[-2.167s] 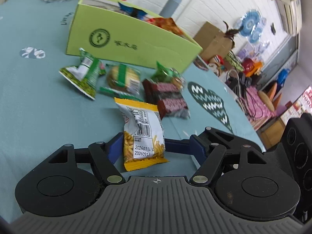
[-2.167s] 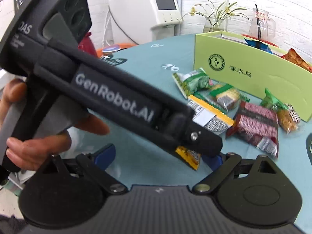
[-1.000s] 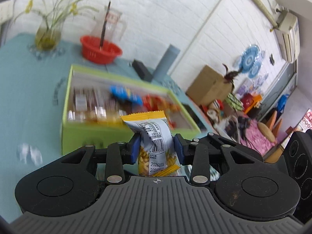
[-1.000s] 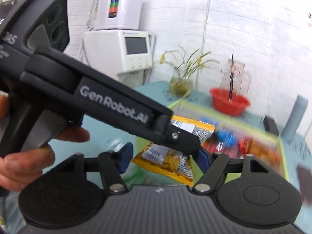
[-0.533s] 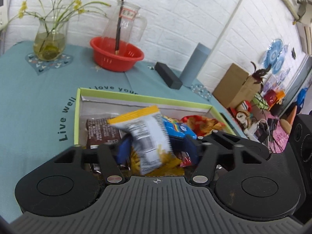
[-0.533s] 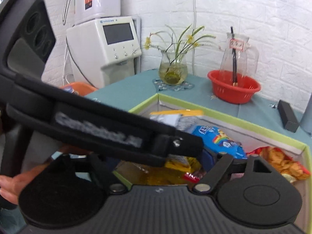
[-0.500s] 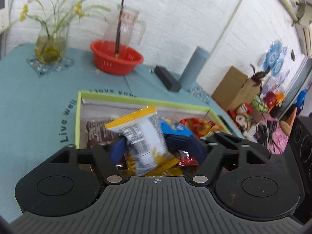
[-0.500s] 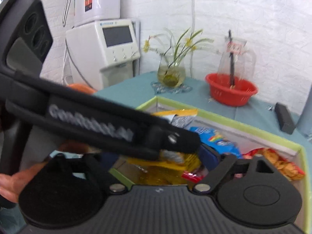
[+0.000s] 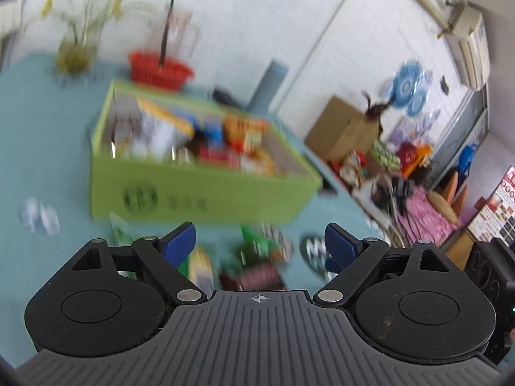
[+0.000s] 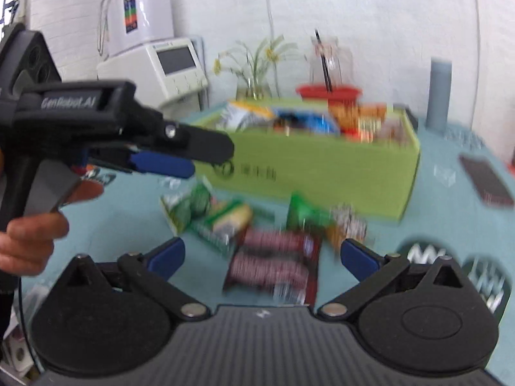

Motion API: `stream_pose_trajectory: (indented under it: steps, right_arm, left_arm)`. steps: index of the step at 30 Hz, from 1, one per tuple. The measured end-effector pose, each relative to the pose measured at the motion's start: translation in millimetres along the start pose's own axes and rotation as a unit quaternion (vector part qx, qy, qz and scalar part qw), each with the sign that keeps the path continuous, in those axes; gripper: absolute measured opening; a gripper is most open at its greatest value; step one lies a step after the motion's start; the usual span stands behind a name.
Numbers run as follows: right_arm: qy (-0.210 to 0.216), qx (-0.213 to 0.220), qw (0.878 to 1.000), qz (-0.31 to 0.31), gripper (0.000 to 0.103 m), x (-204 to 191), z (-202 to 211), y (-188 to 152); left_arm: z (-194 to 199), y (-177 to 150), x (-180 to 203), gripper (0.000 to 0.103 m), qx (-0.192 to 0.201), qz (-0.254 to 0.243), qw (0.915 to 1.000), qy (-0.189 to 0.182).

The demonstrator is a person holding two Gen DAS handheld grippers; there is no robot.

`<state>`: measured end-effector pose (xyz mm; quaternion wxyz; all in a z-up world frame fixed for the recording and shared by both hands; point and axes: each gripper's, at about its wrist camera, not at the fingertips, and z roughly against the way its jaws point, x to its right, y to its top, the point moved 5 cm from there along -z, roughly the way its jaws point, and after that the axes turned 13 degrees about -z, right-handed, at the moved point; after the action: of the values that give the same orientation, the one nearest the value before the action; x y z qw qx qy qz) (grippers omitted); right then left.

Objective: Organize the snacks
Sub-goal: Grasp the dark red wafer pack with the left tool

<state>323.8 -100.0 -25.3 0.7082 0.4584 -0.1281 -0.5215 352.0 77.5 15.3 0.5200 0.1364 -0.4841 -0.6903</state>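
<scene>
A green box stands on the teal tablecloth with several snack packs inside. The yellow-and-white snack pack lies at its left end. My left gripper is open and empty, above and in front of the box; it also shows from the side in the right wrist view. My right gripper is open and empty, above the loose snacks: dark red packs, green packs and another green pack. Both views are blurred.
A red basket, a glass jug and a flower vase stand behind the box. A grey cylinder stands at the back right. A white appliance is at the far left. A person's hand holds the left gripper.
My left gripper has opened and let the yellow-and-white snack pack drop into the green box. It has pulled back from above the box. The right gripper has also drawn back.
</scene>
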Motion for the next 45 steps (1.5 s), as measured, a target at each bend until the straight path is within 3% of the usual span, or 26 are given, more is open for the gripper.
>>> stream_pose_trajectory:
  steps: [3, 6, 10, 17, 20, 22, 26, 30, 34, 36, 39, 45]
  right_arm:
    - [-0.002, -0.019, 1.000, 0.009, 0.102, 0.9, -9.3, -15.6]
    - [-0.008, -0.033, 0.999, 0.031, 0.102, 1.4, -28.7, -12.7]
    - [0.019, -0.061, 0.997, 0.032, 0.102, -5.3, -41.3, -17.2]
    - [0.028, -0.062, 0.998, 0.016, 0.102, -25.5, -10.9, -44.5]
    - [0.084, -0.081, 0.993, 0.020, 0.102, -49.1, 10.3, -63.9]
    - [0.074, -0.068, 0.994, 0.050, 0.102, -59.4, 22.5, -67.9]
    - [0.023, -0.020, 0.994, 0.100, 0.103, -57.1, 23.3, -43.0]
    - [0.037, -0.047, 0.996, 0.073, 0.102, -51.1, -7.7, -34.8]
    - [0.052, -0.070, 0.995, 0.043, 0.102, -56.2, -11.1, -53.6]
    - [0.063, -0.066, 0.995, 0.041, 0.102, -63.6, -3.3, -63.1]
    - [0.040, -0.050, 0.997, 0.052, 0.102, -66.9, 4.3, -64.2]
    - [0.017, -0.037, 0.997, 0.063, 0.101, -67.2, -6.9, -58.2]
  left_arm:
    - [-18.9, -29.6, 7.2, 0.067, -0.042, 0.028, 0.9987, -0.009]
    - [-37.7, -33.9, 8.6, 0.064, -0.061, 0.026, 0.9978, -0.005]
    - [-52.6, -35.2, 7.1, 0.051, -0.083, 0.025, 0.9963, -0.001]
    - [-38.7, -53.3, 18.1, 0.053, -0.103, -0.018, 0.9936, -0.044]
    - [-21.1, -61.3, 21.1, 0.060, -0.104, -0.054, 0.9929, -0.023]
    - [-5.3, -63.0, 18.3, 0.061, -0.093, -0.062, 0.9938, 0.001]
    - [32.3, -59.4, 1.3, 0.065, -0.048, 0.000, 0.9985, 0.026]
    - [50.8, -64.4, -7.0, 0.066, -0.028, 0.059, 0.9977, 0.017]
    - [52.9, -79.6, -8.8, 0.066, -0.036, 0.101, 0.9943, -0.001]
    - [49.0, -86.8, -5.8, 0.066, -0.046, 0.105, 0.9934, -0.008]
    - [39.5, -91.9, 3.5, 0.066, -0.061, 0.097, 0.9933, -0.016]
    - [25.1, -88.8, 10.3, 0.066, -0.064, 0.077, 0.9949, 0.002]
